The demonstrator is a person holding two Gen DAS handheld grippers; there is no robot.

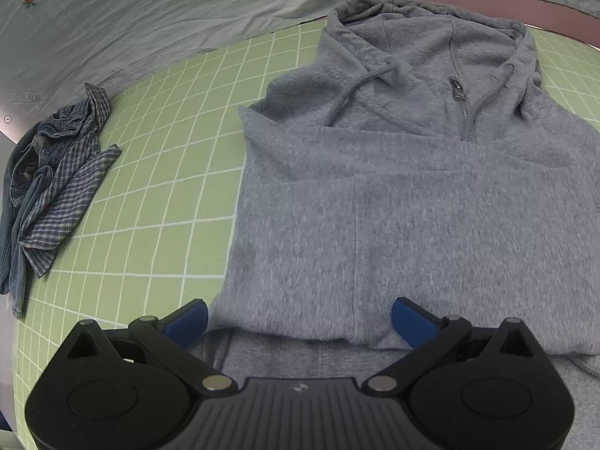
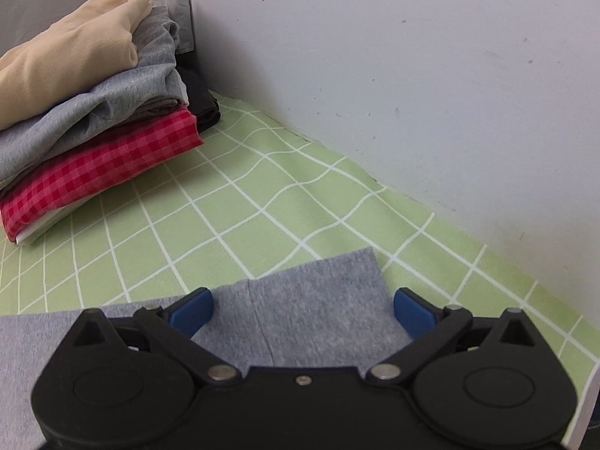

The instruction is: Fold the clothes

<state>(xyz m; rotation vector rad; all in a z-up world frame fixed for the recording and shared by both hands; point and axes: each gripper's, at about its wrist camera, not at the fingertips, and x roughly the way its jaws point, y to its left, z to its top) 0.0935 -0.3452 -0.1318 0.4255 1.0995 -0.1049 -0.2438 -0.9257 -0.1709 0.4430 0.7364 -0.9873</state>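
A grey zip hoodie (image 1: 393,195) lies flat on the green checked cloth (image 1: 157,172), hood toward the far side, its sleeves folded across the body. My left gripper (image 1: 299,320) hangs open over the hoodie's near folded edge, blue pads spread wide with nothing between them. In the right wrist view a corner of grey fabric (image 2: 311,300) lies on the green cloth (image 2: 262,195). My right gripper (image 2: 303,313) is open just above that corner, one pad on each side of it.
A crumpled blue plaid garment (image 1: 56,195) lies at the left edge of the cloth. A stack of folded clothes (image 2: 86,105), beige, grey and red check, stands at the back left in the right wrist view. A white wall (image 2: 412,75) borders the cloth on the right.
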